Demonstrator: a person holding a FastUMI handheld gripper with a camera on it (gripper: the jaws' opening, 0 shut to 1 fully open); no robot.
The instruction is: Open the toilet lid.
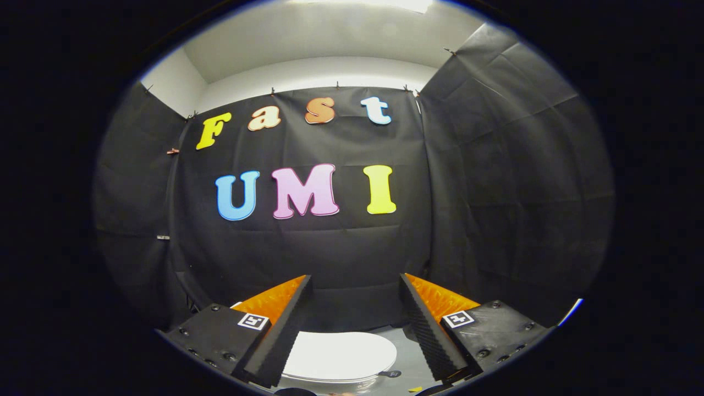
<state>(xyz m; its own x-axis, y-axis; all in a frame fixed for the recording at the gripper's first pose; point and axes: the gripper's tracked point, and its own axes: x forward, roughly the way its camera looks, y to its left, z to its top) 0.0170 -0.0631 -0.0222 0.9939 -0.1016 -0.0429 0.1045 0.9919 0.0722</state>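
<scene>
Black cloth wall [352, 247] hangs straight ahead beyond the fingers, with grey floor [410, 357] below it. White toilet lid [341, 355] lies flat and closed on the bowl, low between the two fingers and below their tips, its left edge hidden behind the left finger. Gripper [356, 280] is released: jaws spread wide, nothing between them, touching nothing, ribbed black pads [423, 324] facing inward with orange backing.
</scene>
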